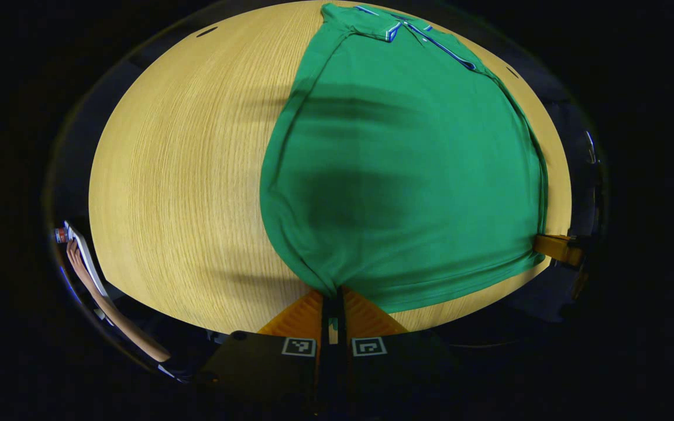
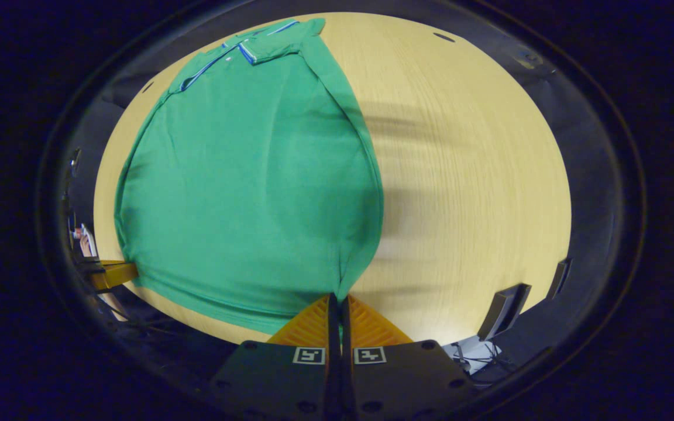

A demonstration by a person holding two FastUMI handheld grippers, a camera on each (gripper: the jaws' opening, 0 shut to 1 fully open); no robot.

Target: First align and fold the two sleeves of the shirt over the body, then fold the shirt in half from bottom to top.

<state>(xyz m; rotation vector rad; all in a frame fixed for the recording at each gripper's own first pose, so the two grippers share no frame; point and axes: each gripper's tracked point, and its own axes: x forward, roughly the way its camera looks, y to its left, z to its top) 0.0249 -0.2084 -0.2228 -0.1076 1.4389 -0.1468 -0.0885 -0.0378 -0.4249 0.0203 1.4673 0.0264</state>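
A green polo shirt (image 1: 407, 175) with a blue-and-white trimmed collar lies on the wooden table (image 1: 185, 175), collar at the far end, sleeves folded in over the body. My left gripper (image 1: 335, 294) is shut on the shirt's bottom left corner, lifted slightly off the table. In the right gripper view the same shirt (image 2: 249, 187) spreads to the left, and my right gripper (image 2: 337, 298) is shut on its bottom right corner. Each gripper appears far off in the other's view, at the opposite hem corner: the right gripper (image 1: 556, 247) and the left gripper (image 2: 112, 273).
Bare tabletop (image 2: 471, 175) lies on either side of the shirt. A person's forearm (image 1: 109, 310) shows beyond the table's near left edge. A dark device (image 2: 504, 310) stands off the table's near right corner.
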